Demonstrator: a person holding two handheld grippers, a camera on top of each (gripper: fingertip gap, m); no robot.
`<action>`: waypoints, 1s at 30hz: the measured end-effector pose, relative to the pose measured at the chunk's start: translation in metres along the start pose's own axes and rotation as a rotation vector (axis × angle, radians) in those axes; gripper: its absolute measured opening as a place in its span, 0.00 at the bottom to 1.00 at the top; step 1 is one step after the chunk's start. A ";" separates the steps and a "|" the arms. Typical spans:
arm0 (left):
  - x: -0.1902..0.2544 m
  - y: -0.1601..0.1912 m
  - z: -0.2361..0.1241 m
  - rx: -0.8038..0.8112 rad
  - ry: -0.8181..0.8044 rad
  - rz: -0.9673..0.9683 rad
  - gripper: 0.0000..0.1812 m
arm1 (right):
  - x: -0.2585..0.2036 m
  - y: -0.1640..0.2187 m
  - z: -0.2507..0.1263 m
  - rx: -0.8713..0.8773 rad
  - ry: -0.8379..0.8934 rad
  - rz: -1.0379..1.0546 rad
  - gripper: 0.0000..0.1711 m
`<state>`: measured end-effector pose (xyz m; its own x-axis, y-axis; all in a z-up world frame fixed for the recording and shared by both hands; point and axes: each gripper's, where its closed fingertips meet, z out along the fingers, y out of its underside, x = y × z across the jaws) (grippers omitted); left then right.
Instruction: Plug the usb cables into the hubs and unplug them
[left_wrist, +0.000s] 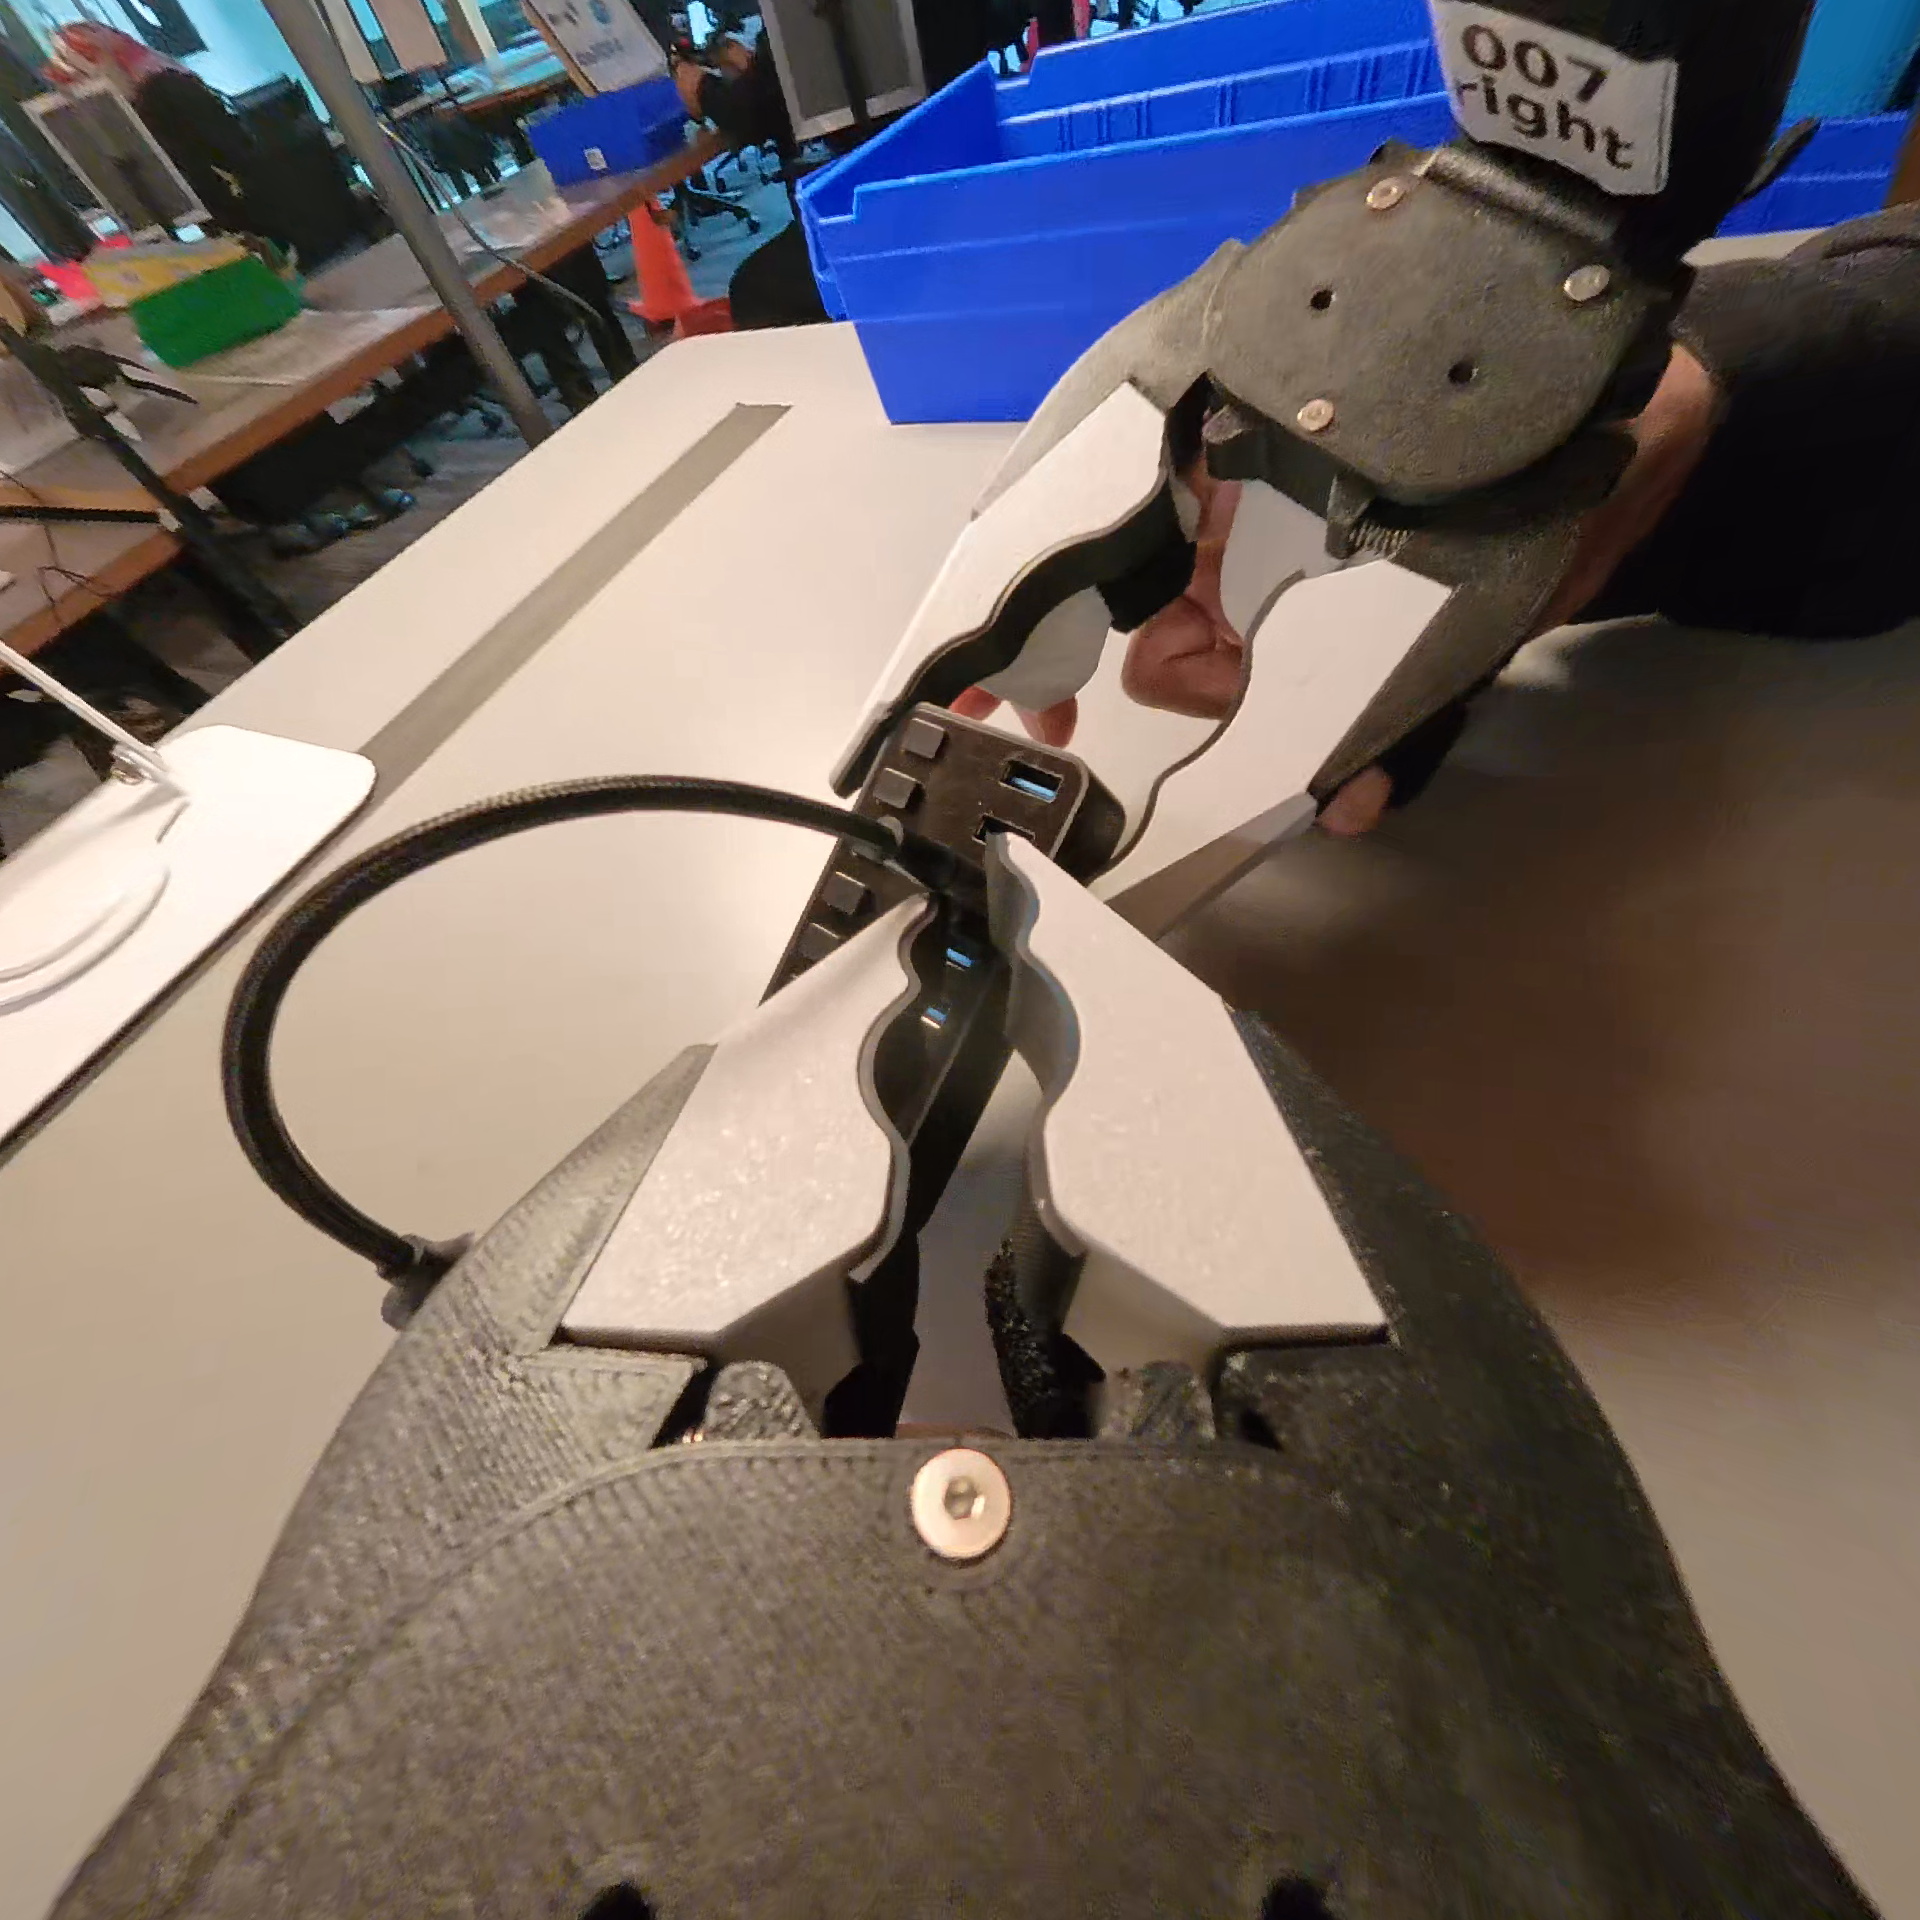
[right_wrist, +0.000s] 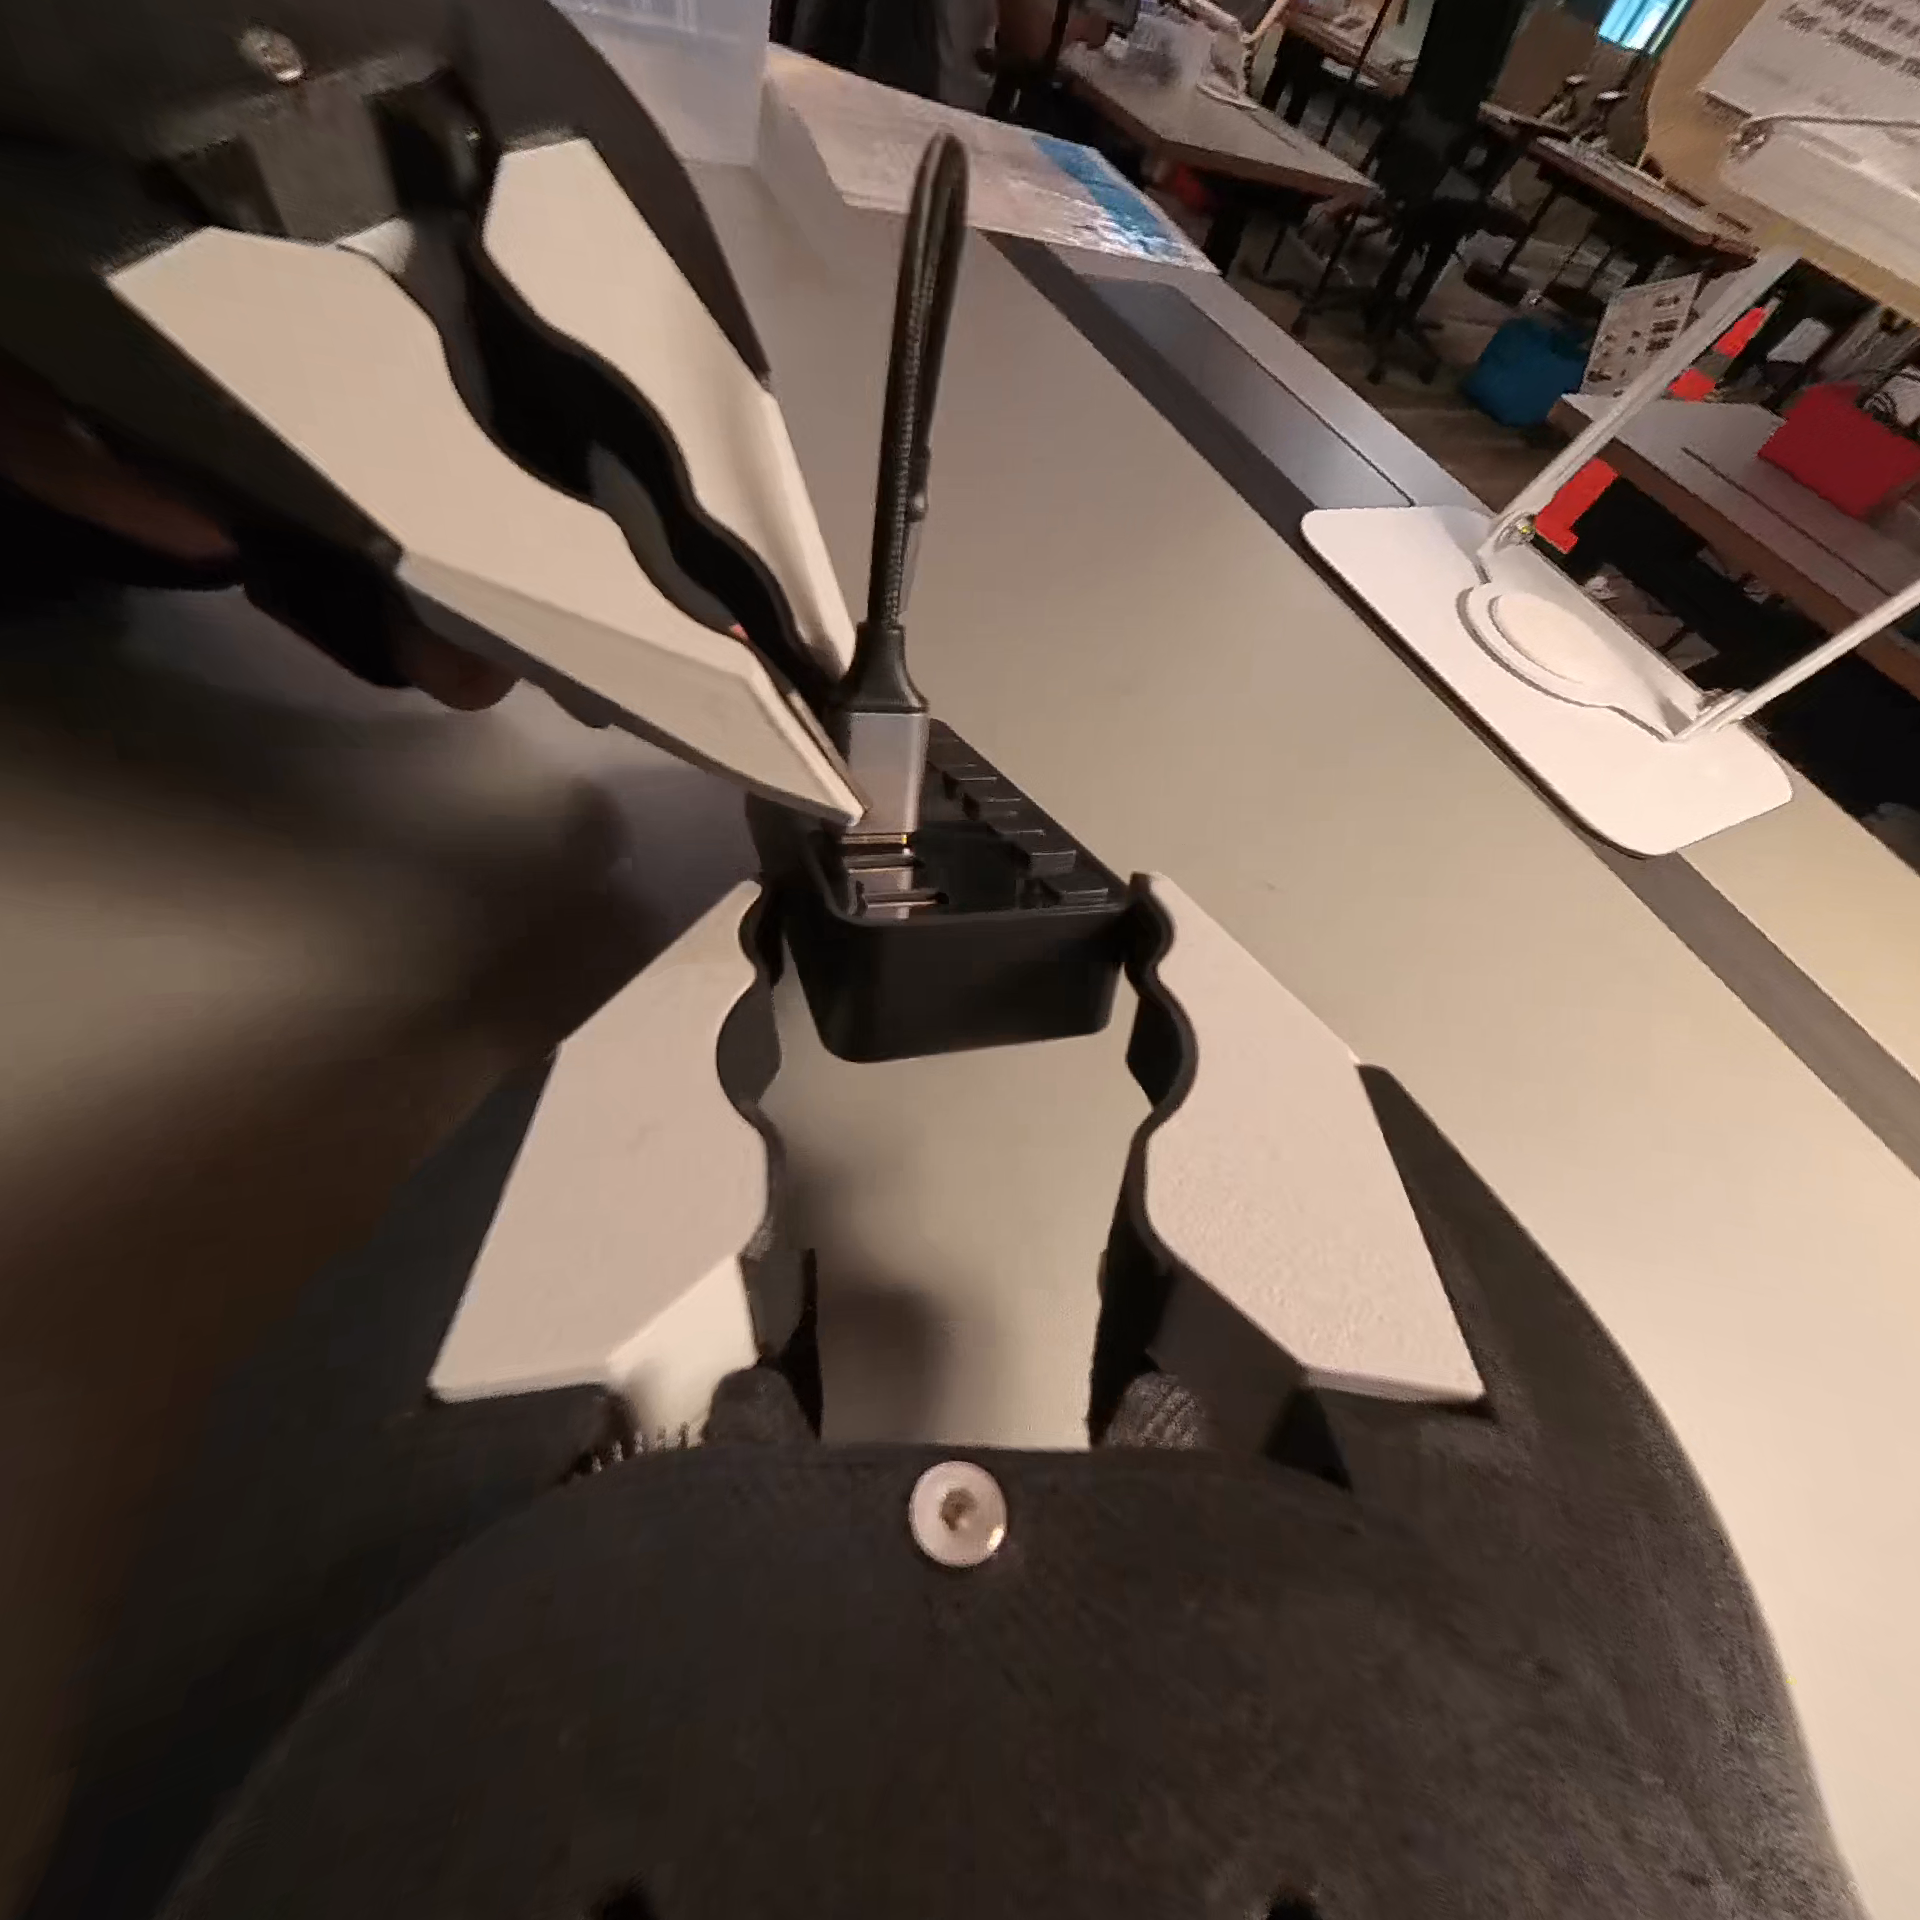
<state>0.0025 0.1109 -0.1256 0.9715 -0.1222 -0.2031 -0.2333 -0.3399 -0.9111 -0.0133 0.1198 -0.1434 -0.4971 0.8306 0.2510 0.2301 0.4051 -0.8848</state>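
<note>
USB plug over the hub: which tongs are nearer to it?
Left. The left tongs pinch the USB plug itself; the right tongs straddle the hub end below it.

Two hand-held grippers, each of rough black printed plastic with a silver screw in the middle of the body. Left gripper (left_wrist: 961, 894): pale grey fingers (left_wrist: 790, 1122) with wavy black-edged inner sides. Right gripper (right_wrist: 945, 904): same build, white label on a black strap. Black fingerless glove (left_wrist: 1423, 753), dark sleeve (left_wrist: 1808, 436).
</note>
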 end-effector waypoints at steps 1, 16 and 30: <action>-0.001 0.002 0.001 -0.006 0.006 -0.011 0.06 | 0.001 0.002 0.001 -0.010 0.008 -0.004 0.39; -0.062 0.036 -0.084 -0.229 0.136 -0.182 0.21 | 0.023 0.039 0.004 -0.203 0.051 0.131 0.36; -0.018 0.112 -0.093 -0.585 0.334 -0.154 0.23 | 0.020 0.056 0.005 -0.301 0.039 0.136 0.35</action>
<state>-0.0453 -0.0117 -0.1908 0.9520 -0.2815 0.1200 -0.1697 -0.8119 -0.5586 -0.0144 0.1570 -0.1900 -0.4140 0.8963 0.1588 0.5320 0.3798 -0.7568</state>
